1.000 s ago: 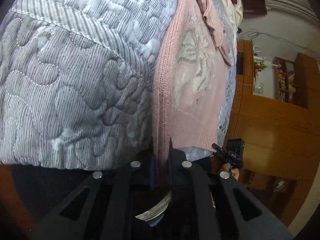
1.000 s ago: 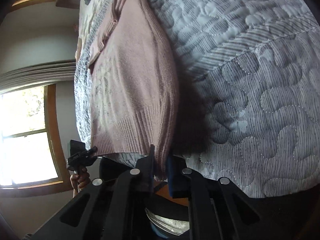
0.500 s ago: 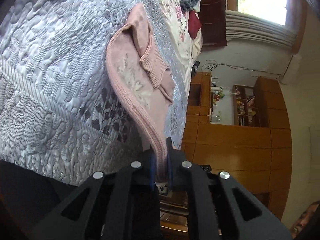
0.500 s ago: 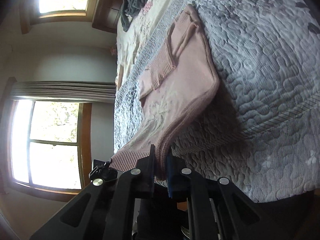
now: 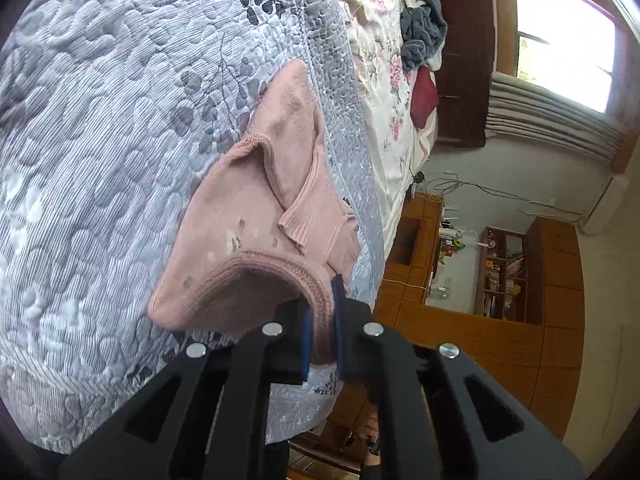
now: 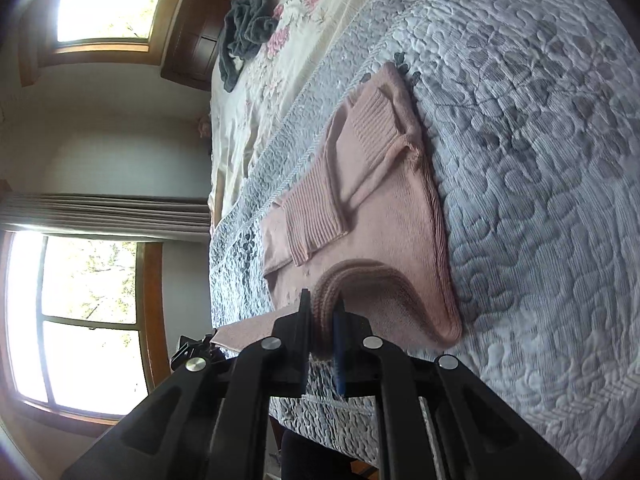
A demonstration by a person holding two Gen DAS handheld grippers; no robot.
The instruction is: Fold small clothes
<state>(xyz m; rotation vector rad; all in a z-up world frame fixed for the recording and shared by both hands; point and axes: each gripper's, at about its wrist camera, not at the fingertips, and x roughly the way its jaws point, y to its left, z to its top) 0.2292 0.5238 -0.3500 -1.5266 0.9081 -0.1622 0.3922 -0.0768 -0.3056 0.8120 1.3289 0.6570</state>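
Note:
A small pink knitted sweater (image 5: pixel 256 208) lies on the grey quilted bedspread (image 5: pixel 100 128), its sleeves folded across its body. My left gripper (image 5: pixel 320 312) is shut on the ribbed hem, which arches up from the bed between its blue pads. In the right wrist view the same pink sweater (image 6: pixel 384 216) shows its ribbed cuffs crossed on top. My right gripper (image 6: pixel 322 320) is shut on the other end of the raised hem. The lifted lower part curls over toward the sleeves. The other gripper shows small at the sweater's far corner (image 6: pixel 196 354).
Beyond the grey bedspread (image 6: pixel 540 140) lies a floral cream sheet (image 5: pixel 384 92) with a dark grey garment (image 5: pixel 424 28) and a red one (image 5: pixel 424 96). Wooden cabinets and shelves (image 5: pixel 500 280) stand past the bed's edge; windows (image 6: pixel 84 312) and a curtain fill the other side.
Both grippers have lifted the hem off the bed and carried it up and forward over the sweater. The sweater's lower part has left the quilt and now arches, half folded.

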